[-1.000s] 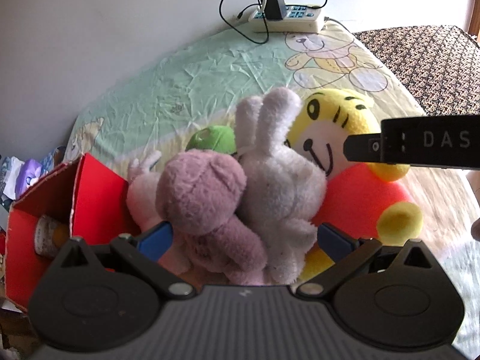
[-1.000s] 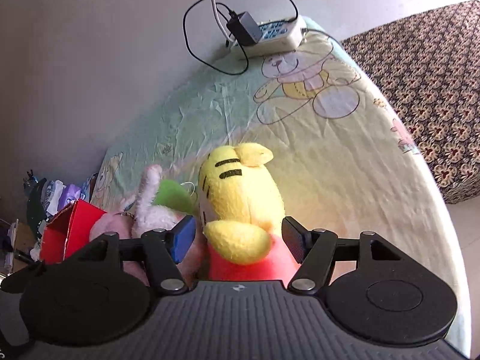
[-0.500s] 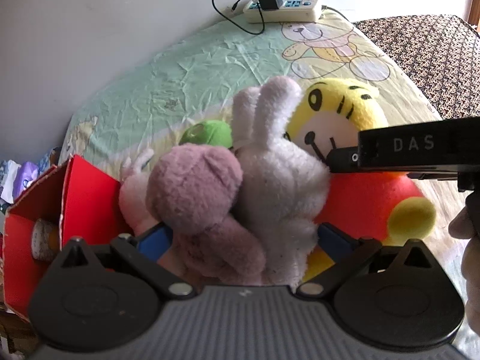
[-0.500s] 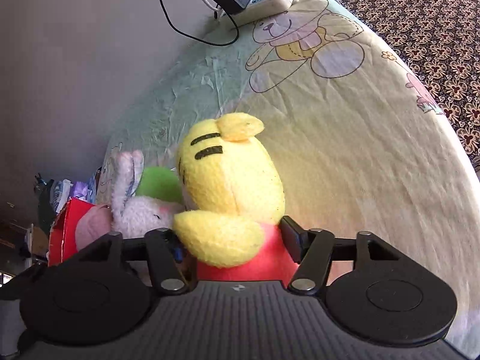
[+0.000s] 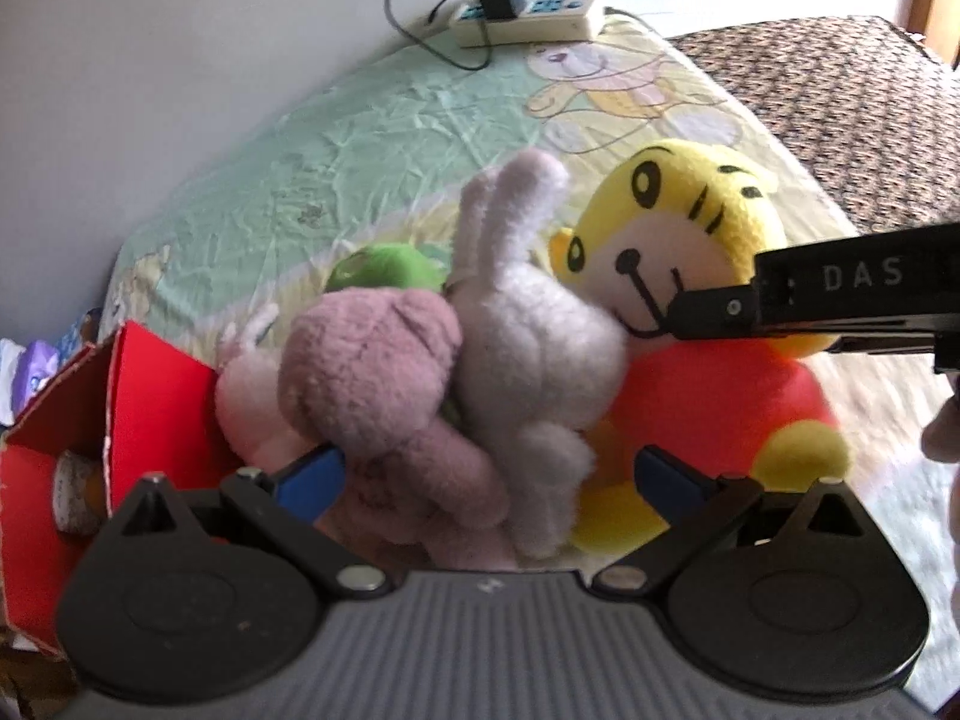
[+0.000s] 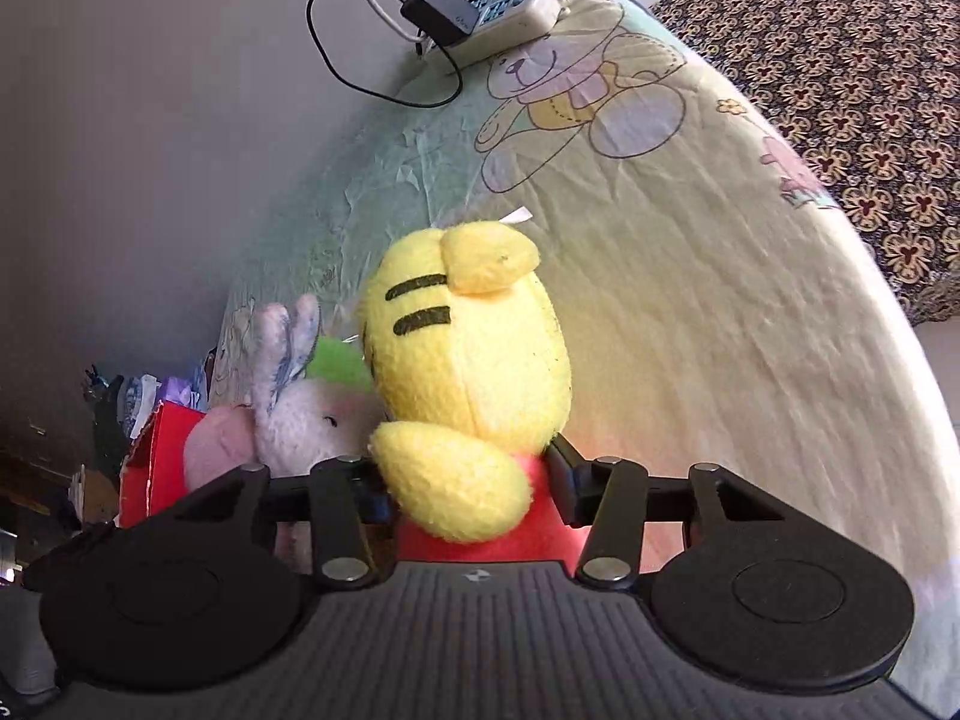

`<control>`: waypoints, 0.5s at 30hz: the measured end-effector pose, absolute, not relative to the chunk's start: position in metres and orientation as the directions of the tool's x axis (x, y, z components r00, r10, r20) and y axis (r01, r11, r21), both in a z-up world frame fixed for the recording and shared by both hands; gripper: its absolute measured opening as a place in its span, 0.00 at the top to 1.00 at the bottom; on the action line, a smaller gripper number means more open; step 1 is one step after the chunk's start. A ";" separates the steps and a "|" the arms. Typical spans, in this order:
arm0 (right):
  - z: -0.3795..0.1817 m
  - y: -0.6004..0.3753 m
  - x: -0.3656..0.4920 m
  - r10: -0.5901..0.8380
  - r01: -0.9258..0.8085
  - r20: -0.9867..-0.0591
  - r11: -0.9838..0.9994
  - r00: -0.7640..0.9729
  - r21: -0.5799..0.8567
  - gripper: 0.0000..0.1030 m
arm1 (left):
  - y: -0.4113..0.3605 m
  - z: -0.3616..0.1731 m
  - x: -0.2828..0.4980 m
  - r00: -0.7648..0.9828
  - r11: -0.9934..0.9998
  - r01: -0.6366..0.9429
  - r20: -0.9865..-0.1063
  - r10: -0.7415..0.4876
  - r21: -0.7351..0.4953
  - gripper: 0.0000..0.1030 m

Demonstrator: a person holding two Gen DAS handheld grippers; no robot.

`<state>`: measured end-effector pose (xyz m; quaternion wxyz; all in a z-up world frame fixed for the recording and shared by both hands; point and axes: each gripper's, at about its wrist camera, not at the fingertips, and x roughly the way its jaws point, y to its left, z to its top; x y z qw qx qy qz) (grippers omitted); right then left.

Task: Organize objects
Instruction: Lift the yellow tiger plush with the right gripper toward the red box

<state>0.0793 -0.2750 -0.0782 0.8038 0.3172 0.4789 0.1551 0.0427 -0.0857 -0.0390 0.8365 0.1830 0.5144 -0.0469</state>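
Several plush toys lie bunched on the bed. A mauve plush (image 5: 372, 372) and a pale bunny (image 5: 528, 354) sit between the open jaws of my left gripper (image 5: 489, 474). A yellow tiger plush in red (image 5: 690, 252) lies to their right; a green plush (image 5: 384, 267) and a pink one (image 5: 252, 396) lie behind. My right gripper (image 6: 468, 489) is shut on the tiger's red body (image 6: 474, 354); it reaches in from the right in the left wrist view (image 5: 840, 300). A red cardboard box (image 5: 72, 420) stands open at the left.
The bed has a pale sheet with a bear print (image 6: 690, 276). A power strip with a plugged charger and cables (image 6: 498, 6) lies at the far end by the wall. A patterned dark blanket (image 6: 840, 60) is on the right. Clutter lies left of the box (image 6: 120, 396).
My right gripper has closed on the tiger's body and moved closer in. The left gripper has edged forward and stayed open around the mauve plush and bunny.
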 end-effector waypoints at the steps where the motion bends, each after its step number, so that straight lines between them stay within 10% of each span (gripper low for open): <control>1: -0.078 -0.277 0.077 0.550 0.059 -0.672 0.751 0.496 0.658 0.52 | -0.088 -0.038 0.041 0.467 0.927 0.279 -0.879 0.098 0.252 0.01; 15: -0.082 -0.307 0.044 0.527 0.115 -0.663 0.731 0.531 0.672 0.53 | -0.112 -0.058 0.020 0.348 0.878 0.478 -0.923 -0.167 0.021 0.01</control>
